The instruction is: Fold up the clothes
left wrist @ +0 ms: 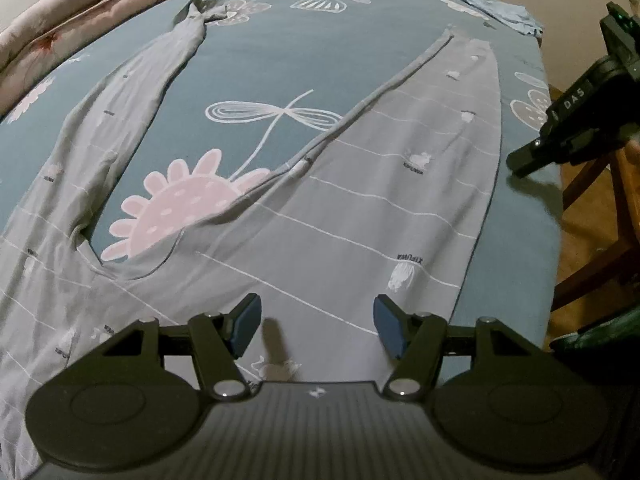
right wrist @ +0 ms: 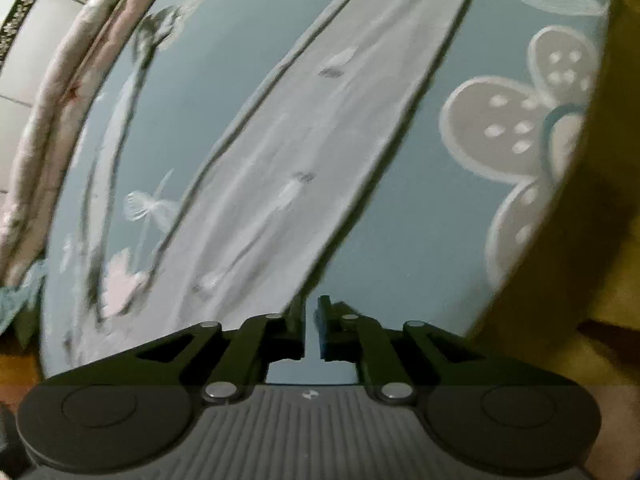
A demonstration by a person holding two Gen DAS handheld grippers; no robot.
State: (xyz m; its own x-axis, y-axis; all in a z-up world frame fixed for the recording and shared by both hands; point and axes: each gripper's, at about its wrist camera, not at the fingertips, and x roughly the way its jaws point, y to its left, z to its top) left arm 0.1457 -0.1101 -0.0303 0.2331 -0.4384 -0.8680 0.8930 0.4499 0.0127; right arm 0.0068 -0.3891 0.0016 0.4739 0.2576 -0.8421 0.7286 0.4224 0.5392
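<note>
Grey striped cotton pyjama trousers [left wrist: 360, 216] spread flat on teal flower-print bedsheet [left wrist: 280, 60], legs apart. Left gripper [left wrist: 316, 326] released, hovering above waistband. Right gripper [right wrist: 311, 320] clenched, empty, just beside trouser edge.

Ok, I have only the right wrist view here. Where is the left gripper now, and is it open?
Observer: The left gripper is open and empty, above the waist end of the grey pyjama trousers.
Operator: Is any other garment on the bed?
Observer: Yes, a light blue garment lies at the far right corner of the bed, apart from the trousers.
Operator: And what stands beside the bed on the right?
Observer: A wooden frame, perhaps a chair, close to the bed's edge.
</note>
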